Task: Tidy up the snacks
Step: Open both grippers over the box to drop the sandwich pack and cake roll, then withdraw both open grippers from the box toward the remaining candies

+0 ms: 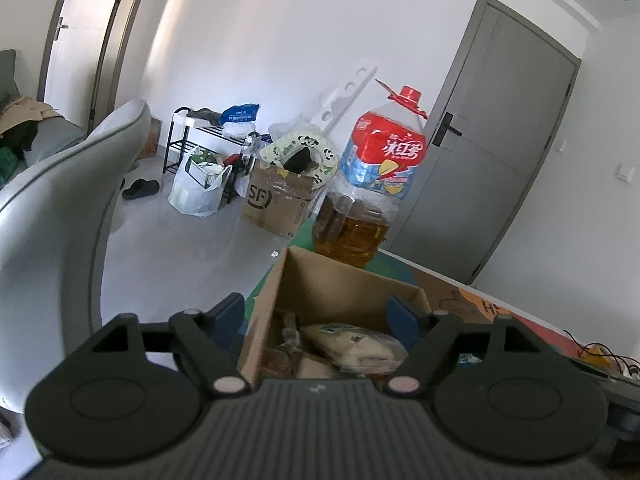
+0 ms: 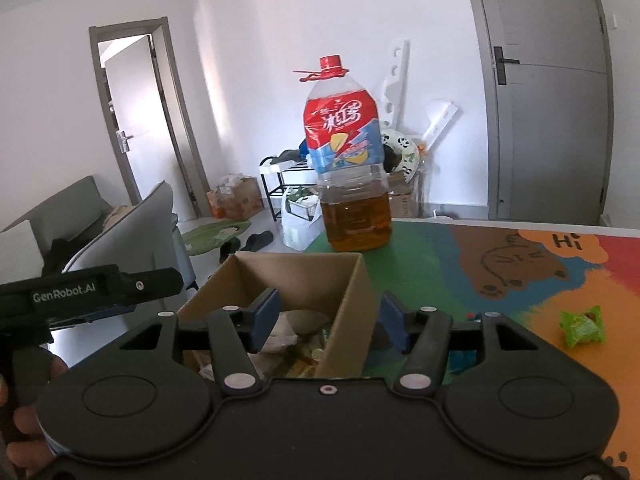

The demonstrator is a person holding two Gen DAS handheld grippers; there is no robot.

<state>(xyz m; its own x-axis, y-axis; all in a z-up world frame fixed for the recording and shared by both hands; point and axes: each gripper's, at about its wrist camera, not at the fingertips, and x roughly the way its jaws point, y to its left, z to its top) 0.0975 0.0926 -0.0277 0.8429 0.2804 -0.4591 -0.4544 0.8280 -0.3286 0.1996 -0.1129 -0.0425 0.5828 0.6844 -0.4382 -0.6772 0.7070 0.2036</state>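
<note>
An open cardboard box (image 1: 340, 284) (image 2: 352, 292) stands on the colourful table mat (image 2: 440, 264). Several snack packets lie inside it, among them a pale one (image 1: 356, 344); others show in the right wrist view (image 2: 296, 344). My left gripper (image 1: 316, 318) is open over the box's near left corner, its left finger outside the wall, nothing gripped. My right gripper (image 2: 330, 320) is open astride the box's right wall, one finger inside and one outside, pads clear of the cardboard. A green snack packet (image 2: 582, 326) lies loose on the mat to the right.
A large oil bottle (image 1: 376, 176) (image 2: 352, 176) with a red cap stands just behind the box. A grey chair (image 1: 52, 220) is left of the table. A hand holds the left gripper's body (image 2: 80, 292). Cables (image 1: 600, 356) lie at the far right.
</note>
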